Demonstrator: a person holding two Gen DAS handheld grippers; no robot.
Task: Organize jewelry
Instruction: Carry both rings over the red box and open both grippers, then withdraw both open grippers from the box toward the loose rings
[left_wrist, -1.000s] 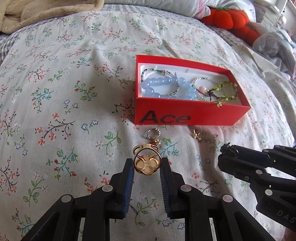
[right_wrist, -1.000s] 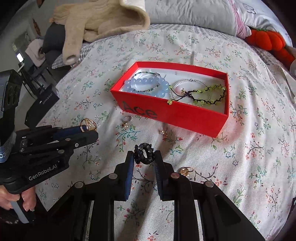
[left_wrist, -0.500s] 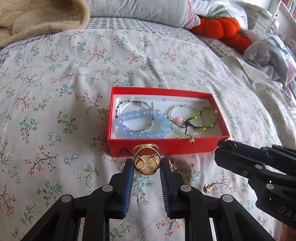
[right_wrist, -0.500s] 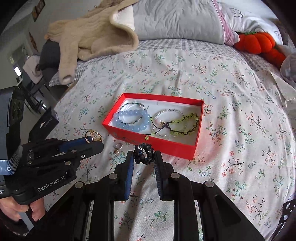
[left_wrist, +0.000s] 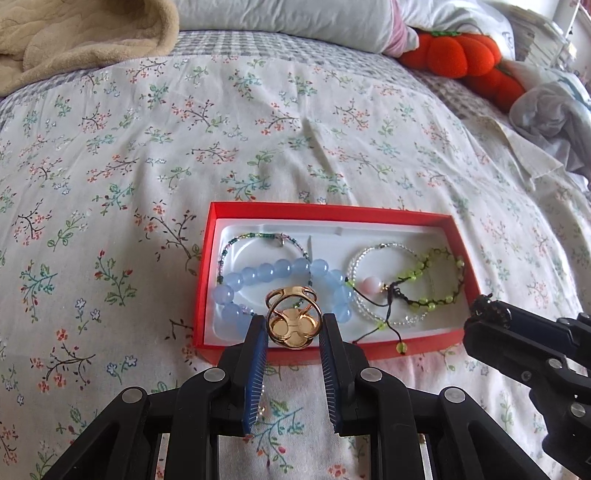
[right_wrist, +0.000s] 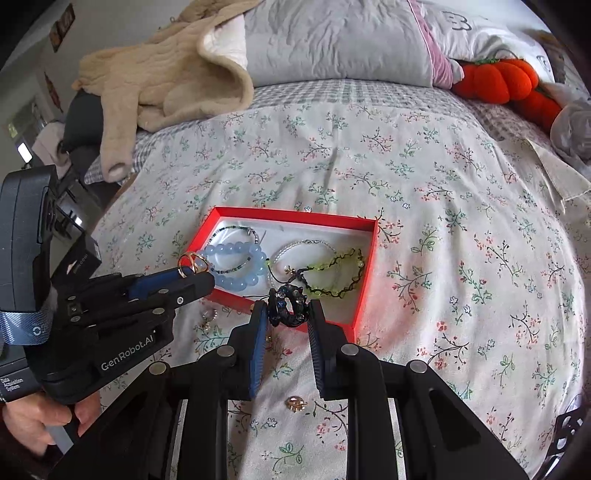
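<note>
Both rings got carried up over the red box (left_wrist: 466, 254): left hand-held gripper (left_wrist: 293, 328) pinches the gold ring (left_wrist: 293, 322), right hand-held gripper (right_wrist: 284, 308) pinches the black ring (right_wrist: 287, 305), ready to drop in.

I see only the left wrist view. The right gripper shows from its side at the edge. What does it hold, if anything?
Observer: The right gripper is shut on a dark ring with small stones.
Operator: Does any jewelry lie outside the red box?
Observer: Yes. A small gold piece lies on the bedspread, near the right gripper's base.
Operator: Only this one?
Observer: No, another small piece lies near the front wall of the red box.
</note>
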